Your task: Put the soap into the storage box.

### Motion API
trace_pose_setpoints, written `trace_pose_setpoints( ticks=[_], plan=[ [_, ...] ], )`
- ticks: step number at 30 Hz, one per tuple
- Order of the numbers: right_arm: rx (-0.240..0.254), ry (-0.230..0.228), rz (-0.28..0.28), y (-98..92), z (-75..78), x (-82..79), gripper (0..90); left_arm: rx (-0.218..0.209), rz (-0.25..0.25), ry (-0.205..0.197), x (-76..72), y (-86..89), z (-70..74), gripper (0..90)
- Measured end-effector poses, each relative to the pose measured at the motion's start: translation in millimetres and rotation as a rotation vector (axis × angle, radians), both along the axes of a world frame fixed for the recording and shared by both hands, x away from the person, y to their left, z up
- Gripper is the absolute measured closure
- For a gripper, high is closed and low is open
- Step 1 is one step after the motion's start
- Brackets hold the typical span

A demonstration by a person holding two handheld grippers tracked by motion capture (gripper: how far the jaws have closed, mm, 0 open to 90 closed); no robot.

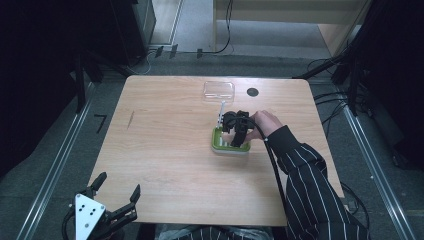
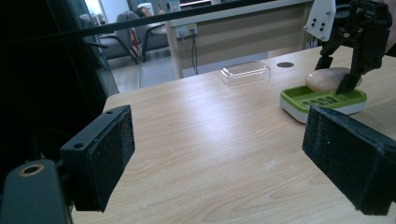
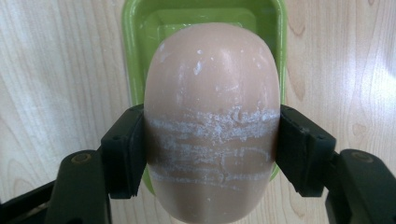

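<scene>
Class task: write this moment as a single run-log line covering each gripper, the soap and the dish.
right gripper: shut on soap bar | soap bar: above green soap dish | left gripper: open, idle at near table edge | clear lid: far side

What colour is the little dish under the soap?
The soap dish is bright green; in the left gripper view it has a white base. The right gripper view shows it best.

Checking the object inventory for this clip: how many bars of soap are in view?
1: an oval beige soap bar, clamped between the right gripper jaws directly over the green plastic soap dish. None shows elsewhere.
</scene>
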State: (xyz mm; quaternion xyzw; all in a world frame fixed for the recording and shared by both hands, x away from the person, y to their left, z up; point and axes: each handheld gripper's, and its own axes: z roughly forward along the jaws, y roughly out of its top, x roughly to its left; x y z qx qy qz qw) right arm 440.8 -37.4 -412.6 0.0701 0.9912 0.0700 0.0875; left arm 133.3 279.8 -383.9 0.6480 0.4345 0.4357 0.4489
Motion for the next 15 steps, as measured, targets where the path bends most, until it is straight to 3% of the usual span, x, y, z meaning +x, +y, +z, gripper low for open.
trace_pose_setpoints(
  ticks=[15],
  plan=[
    [-0.011,0.013,0.003,5.9,-8.7,7.2,33.3,0.001,0.015,0.000,-4.5,2.1,0.1,9.6]
  ],
)
